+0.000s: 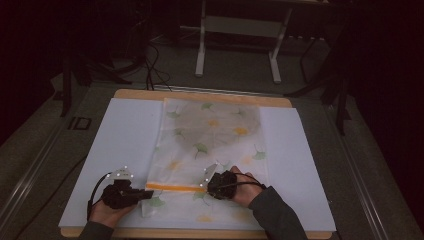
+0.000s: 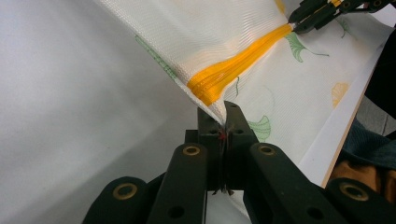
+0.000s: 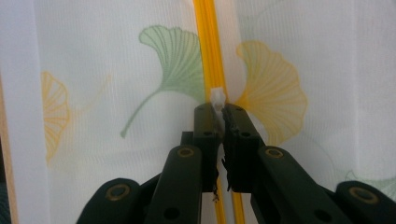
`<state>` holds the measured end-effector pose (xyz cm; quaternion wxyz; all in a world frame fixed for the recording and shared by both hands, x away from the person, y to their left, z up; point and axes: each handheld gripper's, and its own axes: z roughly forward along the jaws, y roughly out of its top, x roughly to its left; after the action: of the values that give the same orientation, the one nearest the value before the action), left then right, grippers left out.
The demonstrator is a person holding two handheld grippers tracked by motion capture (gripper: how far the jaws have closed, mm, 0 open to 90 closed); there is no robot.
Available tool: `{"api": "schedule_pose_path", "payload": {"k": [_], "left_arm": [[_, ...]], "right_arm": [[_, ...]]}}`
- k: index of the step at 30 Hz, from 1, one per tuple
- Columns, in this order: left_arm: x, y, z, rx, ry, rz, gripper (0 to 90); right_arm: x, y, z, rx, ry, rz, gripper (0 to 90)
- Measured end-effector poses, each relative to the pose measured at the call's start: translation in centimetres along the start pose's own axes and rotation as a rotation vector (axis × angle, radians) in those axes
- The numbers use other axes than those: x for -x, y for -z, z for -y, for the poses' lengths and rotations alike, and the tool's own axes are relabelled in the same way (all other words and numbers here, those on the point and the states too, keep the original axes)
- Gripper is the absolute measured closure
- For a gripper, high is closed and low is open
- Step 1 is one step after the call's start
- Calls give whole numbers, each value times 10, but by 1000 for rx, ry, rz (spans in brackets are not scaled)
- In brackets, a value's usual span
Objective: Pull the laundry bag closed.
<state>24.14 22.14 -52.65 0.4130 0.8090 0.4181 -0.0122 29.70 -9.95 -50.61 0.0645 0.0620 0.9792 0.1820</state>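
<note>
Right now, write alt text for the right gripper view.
Shut black tongs pinch a small white zipper slider on an orange zipper running up a white mesh bag printed with green and yellow ginkgo leaves.

Right tongs [image 3: 220, 108] clamped on white zipper pull [image 3: 217, 97] of yellow zipper [image 3: 207, 42]; green leaf print [image 3: 170, 51] at 10 o'clock, yellow leaf print [image 3: 271, 88] at 2 o'clock.

The high view looks forward and down from above my side of the tabletop [image 1: 125, 130], well back. My left gripper view sits close behind my left fingers [image 2: 225, 122], facing along the orange zip [image 2: 233, 70]. My right gripper view looks down that same zip [image 3: 205, 42], very near.
</note>
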Motion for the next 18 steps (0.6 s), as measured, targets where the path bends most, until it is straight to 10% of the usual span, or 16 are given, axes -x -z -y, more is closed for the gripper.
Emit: {"api": "schedule_pose_path", "payload": {"k": [18], "left_arm": [[0,0,0,1,0,-1,887]], "right_arm": [[3,4,14,-12,-24,5,848]]}}
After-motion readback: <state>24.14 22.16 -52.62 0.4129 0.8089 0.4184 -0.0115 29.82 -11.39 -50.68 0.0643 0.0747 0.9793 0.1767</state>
